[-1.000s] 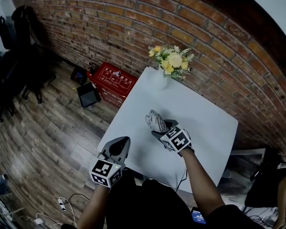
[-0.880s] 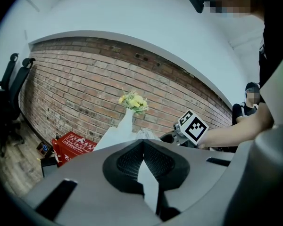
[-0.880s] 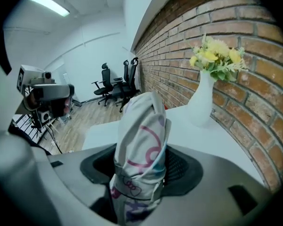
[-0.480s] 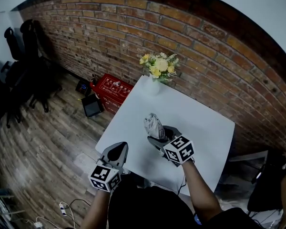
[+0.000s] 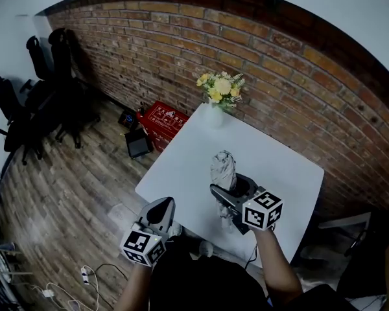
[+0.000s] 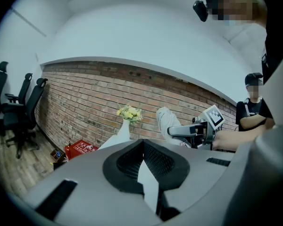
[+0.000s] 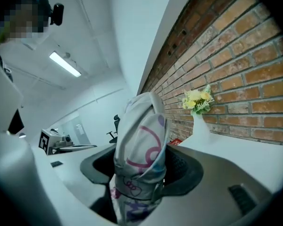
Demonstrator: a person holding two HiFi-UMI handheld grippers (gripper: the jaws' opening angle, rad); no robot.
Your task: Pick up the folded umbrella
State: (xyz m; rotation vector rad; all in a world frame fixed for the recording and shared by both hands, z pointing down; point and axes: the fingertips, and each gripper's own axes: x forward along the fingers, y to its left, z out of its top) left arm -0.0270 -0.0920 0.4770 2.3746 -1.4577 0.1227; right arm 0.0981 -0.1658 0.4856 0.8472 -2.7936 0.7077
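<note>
right hand-held gripper (image 5: 228, 190): clamped on folded umbrella (image 5: 223, 166), pads on its lower half | umbrella: upright, held above white surface (image 5: 282, 167), well apart from flower vase (image 5: 215, 112) at the brick-wall edge | left hand-held gripper (image 5: 161, 207): jaws together, nothing between them, at near surface edge

head view steeply down over table (image 5: 272, 154); gripper views near-level, both sharing flowers (image 6: 129, 113).
</note>
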